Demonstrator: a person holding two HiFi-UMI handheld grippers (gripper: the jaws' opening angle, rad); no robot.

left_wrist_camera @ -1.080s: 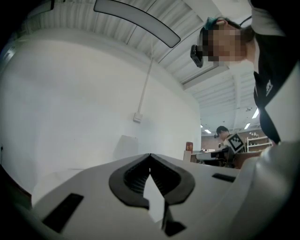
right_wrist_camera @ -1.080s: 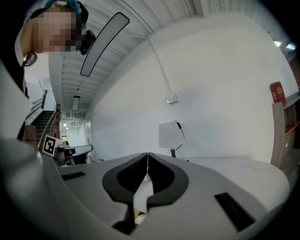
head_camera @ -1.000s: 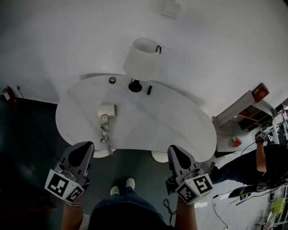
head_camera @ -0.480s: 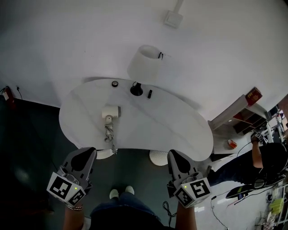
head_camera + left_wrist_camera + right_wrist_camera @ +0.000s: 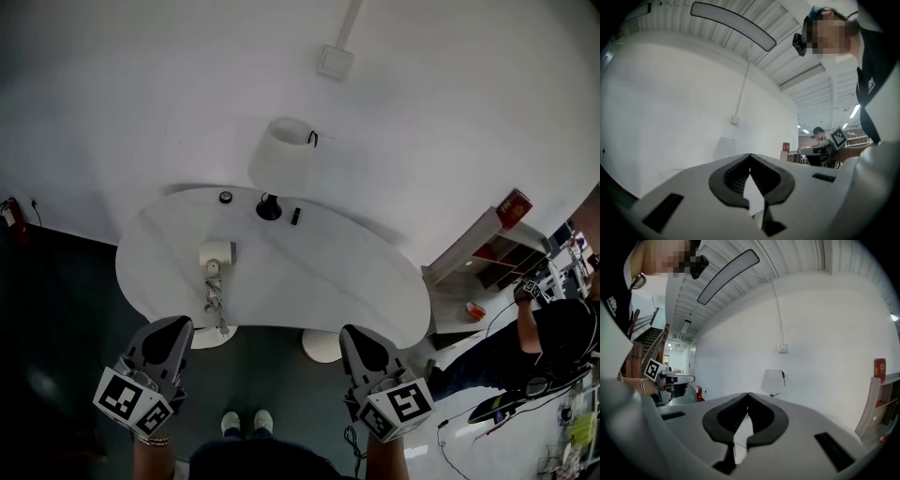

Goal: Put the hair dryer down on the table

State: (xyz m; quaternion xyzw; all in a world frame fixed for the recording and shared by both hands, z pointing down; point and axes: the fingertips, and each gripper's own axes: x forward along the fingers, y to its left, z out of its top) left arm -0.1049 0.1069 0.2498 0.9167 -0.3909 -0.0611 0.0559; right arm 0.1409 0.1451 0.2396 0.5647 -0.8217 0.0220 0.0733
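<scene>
The white hair dryer [image 5: 215, 255] lies on the white table [image 5: 319, 272], towards its left side. Its coiled cord [image 5: 217, 305] runs to the near edge. My left gripper [image 5: 173, 324] hangs just before that edge, below the cord, shut and empty. My right gripper [image 5: 352, 331] sits farther right at the same edge, also shut with nothing in it. In the left gripper view the left gripper's [image 5: 750, 155] jaws meet at the tip. The right gripper's [image 5: 748, 393] jaws likewise touch in the right gripper view. Neither gripper touches the hair dryer.
A white table lamp [image 5: 284, 157] stands at the table's back, with a small black item [image 5: 295, 216] and a round object [image 5: 225, 197] beside it. A low shelf [image 5: 487, 234] and another person [image 5: 562, 328] are at the right. My feet stand below the table edge.
The table has shrunk slightly in view and more wall shows above. Both grippers stay shut and empty near the edge. The hair dryer has not moved on the table.
</scene>
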